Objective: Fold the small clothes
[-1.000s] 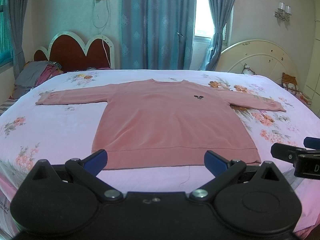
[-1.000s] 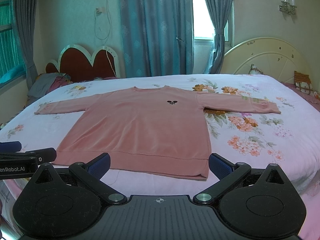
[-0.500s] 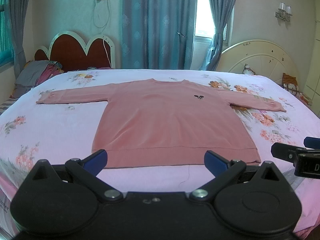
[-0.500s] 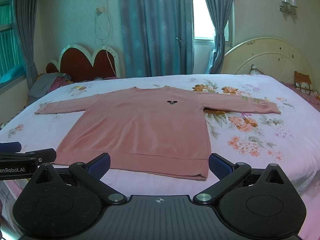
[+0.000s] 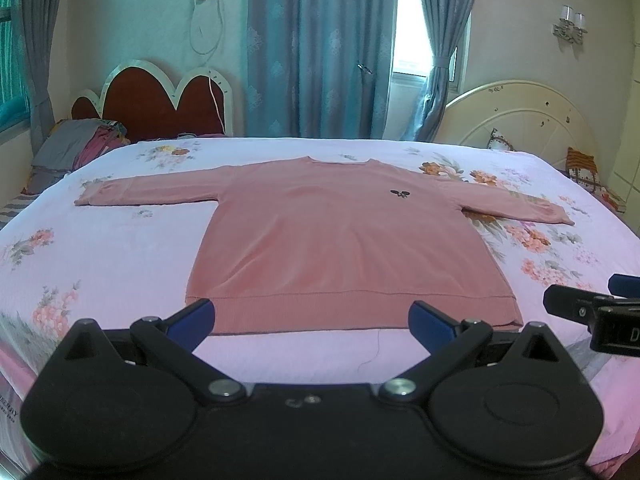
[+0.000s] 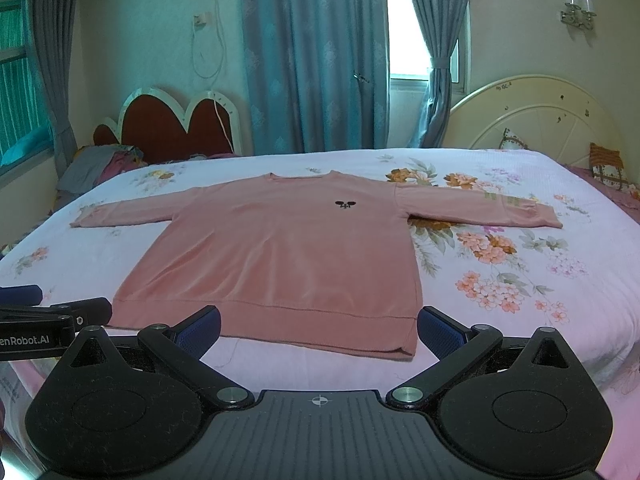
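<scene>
Sweater [image 5: 344, 240]: pink, lies flat and face up on the floral bedsheet [image 5: 120, 256], both sleeves spread out sideways, hem toward the cameras. A small dark emblem [image 5: 399, 193] sits on the chest. Left gripper [image 5: 312, 320]: jaws wide apart, empty, just short of the hem. Right gripper [image 6: 319, 330]: jaws wide apart, empty, near the hem's right corner. The grippers sit side by side.

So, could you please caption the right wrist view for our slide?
Open right gripper facing a pink sweater spread flat on a floral bedsheet.
</scene>
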